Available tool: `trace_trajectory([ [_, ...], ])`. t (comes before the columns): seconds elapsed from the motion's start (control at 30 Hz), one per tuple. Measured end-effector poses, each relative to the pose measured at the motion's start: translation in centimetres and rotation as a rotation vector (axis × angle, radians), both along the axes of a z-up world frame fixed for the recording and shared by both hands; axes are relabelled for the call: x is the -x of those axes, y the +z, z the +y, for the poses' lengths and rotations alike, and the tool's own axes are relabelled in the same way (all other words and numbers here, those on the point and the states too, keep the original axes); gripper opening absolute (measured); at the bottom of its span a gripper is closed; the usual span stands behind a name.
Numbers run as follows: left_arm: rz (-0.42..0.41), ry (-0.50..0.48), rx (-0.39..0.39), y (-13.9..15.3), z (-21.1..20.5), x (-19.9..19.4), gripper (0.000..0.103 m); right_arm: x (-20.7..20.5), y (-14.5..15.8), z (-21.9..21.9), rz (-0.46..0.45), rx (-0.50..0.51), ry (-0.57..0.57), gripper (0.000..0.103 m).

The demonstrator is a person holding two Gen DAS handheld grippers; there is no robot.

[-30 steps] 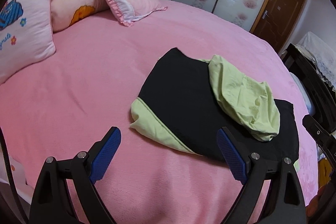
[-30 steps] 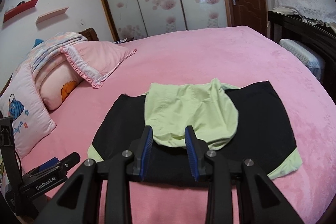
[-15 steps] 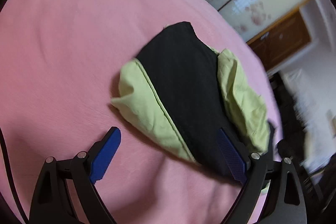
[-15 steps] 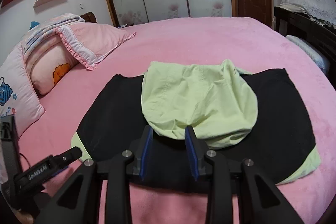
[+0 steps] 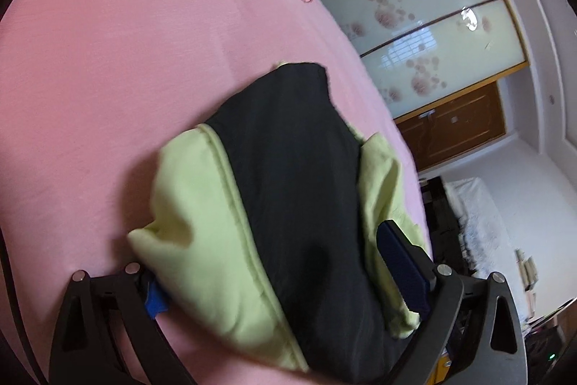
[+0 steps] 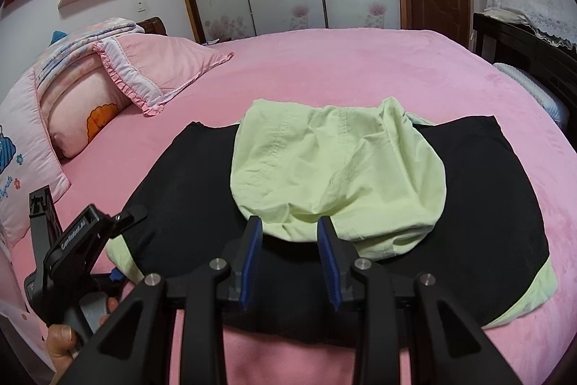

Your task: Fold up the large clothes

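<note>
The pink bed (image 6: pixel 360 71) carries the black-and-green garment (image 6: pixel 202 175), spread just ahead of both tongs. Left tongs (image 5: pixel 288 280) stand wide, straddling its green corner, apparently not yet pinching. Right tongs (image 6: pixel 290 262) hang narrow and empty before the green hood (image 6: pixel 335 168). Best grip low, through every layer, before lifting.

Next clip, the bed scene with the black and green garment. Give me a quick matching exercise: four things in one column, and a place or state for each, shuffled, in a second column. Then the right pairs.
Things:
1. left gripper
2. right gripper
3. green hood
4. frilled pink pillow

Places or states:
A. lying on top of the black garment
B. open wide, straddling the garment's end
C. near the head of the bed, off the garment
D. jaws partly open, nothing between them, at the hood's near edge

Pairs: 1-B, 2-D, 3-A, 4-C
</note>
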State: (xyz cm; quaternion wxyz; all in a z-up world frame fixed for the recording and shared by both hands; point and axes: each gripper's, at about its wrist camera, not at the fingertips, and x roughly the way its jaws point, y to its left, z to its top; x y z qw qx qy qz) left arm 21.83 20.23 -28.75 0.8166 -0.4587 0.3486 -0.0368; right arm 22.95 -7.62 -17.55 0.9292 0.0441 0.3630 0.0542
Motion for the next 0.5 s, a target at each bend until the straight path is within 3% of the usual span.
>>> trace_trajectory([
  [0.1, -0.048, 0.010, 0.037, 0.5, -0.1, -1.0, 0.079, -0.7, -0.1, -0.5, -0.002, -0.010, 0.004, 0.031],
  [0.17, -0.074, 0.001, 0.039, 1.0, -0.5, -1.8, 0.061, -1.6, -0.3, -0.6, -0.008, -0.008, 0.000, 0.031],
  [0.23, -0.067, -0.009, 0.003, 1.4, -0.9, -2.6, 0.031, -2.7, -0.3, -0.4, -0.016, 0.015, 0.004, 0.027],
  [0.27, -0.055, -0.018, -0.019, 1.5, -1.1, -3.0, 0.025, -3.3, -0.4, -0.2, -0.018, 0.030, 0.006, 0.025],
  [0.4, -0.057, -0.026, -0.090, 2.8, -1.9, -3.6, 0.013, -5.6, -1.2, 0.8, -0.022, 0.084, 0.012, 0.016],
  [0.5, -0.120, -0.039, -0.240, 5.7, -3.6, -3.1, 0.010, -7.5, -3.9, 1.4, 0.080, 0.134, 0.011, 0.004],
])
